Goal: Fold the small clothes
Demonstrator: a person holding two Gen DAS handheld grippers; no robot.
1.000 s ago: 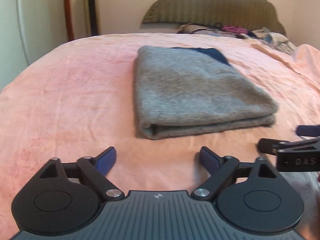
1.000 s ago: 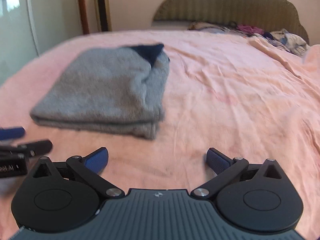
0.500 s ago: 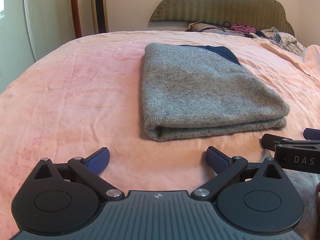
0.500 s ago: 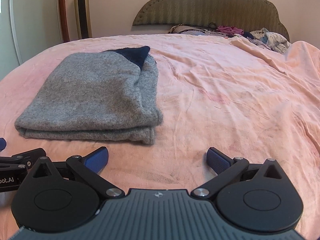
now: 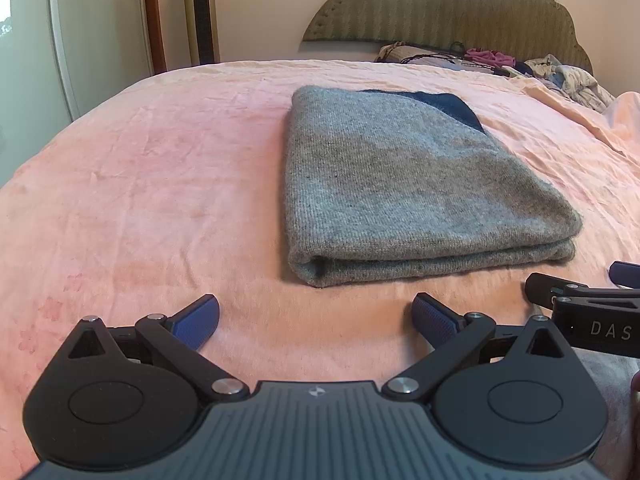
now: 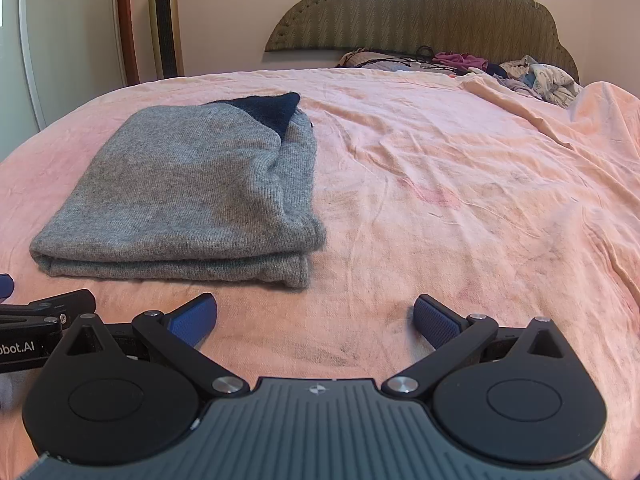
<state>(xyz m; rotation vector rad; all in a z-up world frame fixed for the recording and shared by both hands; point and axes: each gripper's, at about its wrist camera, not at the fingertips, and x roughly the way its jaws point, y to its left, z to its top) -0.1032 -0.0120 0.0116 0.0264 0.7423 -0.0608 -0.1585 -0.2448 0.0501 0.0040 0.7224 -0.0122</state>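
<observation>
A grey knitted garment lies folded into a thick rectangle on the pink bedspread, a dark navy part showing at its far end. In the right wrist view the same garment sits left of centre. My left gripper is open just short of the fold's near edge, nothing between its blue pads. My right gripper is open too, over bare bedspread to the right of the garment. Each gripper's tip shows at the edge of the other's view.
A pile of loose clothes lies by the padded headboard at the far right. A tall tower fan and a white wardrobe door stand beyond the bed's left side. The bedspread bunches up at the right edge.
Both views have steadied and sharpened after slight motion blur. The left gripper's jaws spread a little wider. The right view swung slightly, bringing the garment nearer its centre. The garment lies unmoved.
</observation>
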